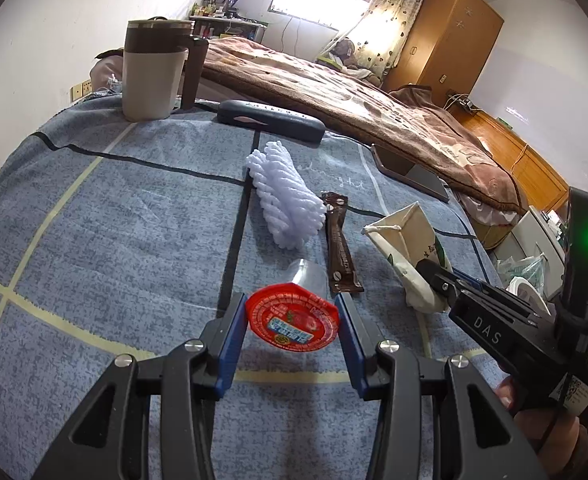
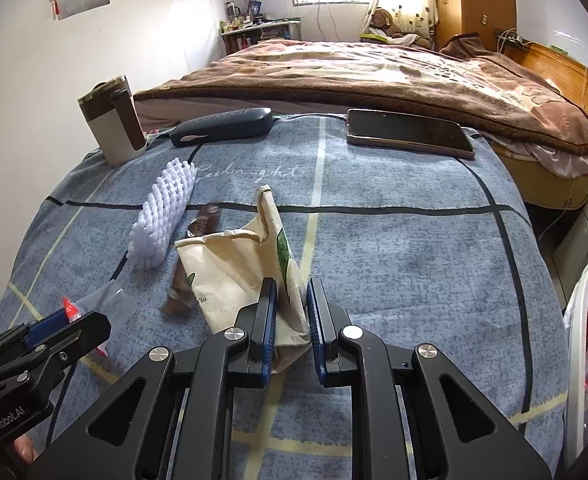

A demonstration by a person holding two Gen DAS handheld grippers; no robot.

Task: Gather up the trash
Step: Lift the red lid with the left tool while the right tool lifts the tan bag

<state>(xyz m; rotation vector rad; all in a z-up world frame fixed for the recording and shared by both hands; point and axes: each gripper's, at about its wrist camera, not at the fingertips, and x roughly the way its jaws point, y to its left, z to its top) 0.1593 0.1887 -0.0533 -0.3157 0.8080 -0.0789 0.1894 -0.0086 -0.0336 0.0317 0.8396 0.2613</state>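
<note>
The left claw [image 1: 292, 326] is half open, its blue pads pressed to both sides of a red-lidded cup [image 1: 292, 318] held just above the blue cloth [image 1: 94, 240], lid tilted toward the camera. The right claw [image 2: 292, 332] is narrow, pinching the bottom of a crumpled paper cup [image 2: 238, 276] whose long axis runs away from it, mouth facing the far left. A brown sachet [image 1: 339, 248] lies lengthwise between the two, beside white foam netting [image 1: 282, 200].

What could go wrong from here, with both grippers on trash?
1. The left gripper spans the red-lidded jelly cup only at its lid rim; the clear cup could slip or tilt out.
2. The right gripper pinches one crumpled edge of the paper carton, which may fold or swing, nudging the brown sachet beside it.
3. The phone and glasses case lie nearby and aren't trash.
</note>
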